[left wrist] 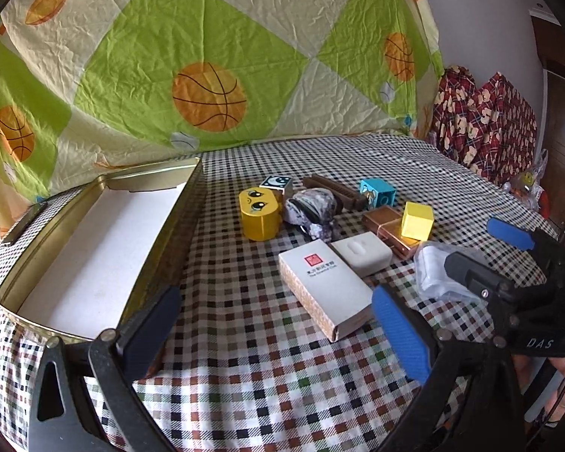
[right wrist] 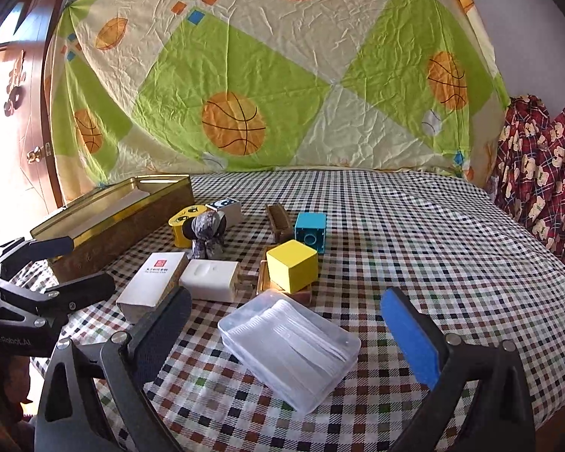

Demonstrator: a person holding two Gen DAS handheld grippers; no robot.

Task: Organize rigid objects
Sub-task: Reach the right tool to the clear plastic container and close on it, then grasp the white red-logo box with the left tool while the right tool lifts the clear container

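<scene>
Two spread hand-held grippers, my left [left wrist: 278,333] and right [right wrist: 286,337], hover over the checkered desk [right wrist: 433,248] by a basketball sheet [right wrist: 282,75]; the gold tin [left wrist: 94,248] sits empty, blocks [left wrist: 417,221] and boxes [left wrist: 326,286] just beside it.

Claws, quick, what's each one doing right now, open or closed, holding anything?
Left claw: open, holding nothing, above the checked cloth near the white box.
Right claw: open, holding nothing, straddling the clear plastic case.

Empty gold tin [left wrist: 94,233] lies open; right of it cluster blocks [left wrist: 417,220], white boxes [left wrist: 326,286] and clear case [right wrist: 288,346].
</scene>
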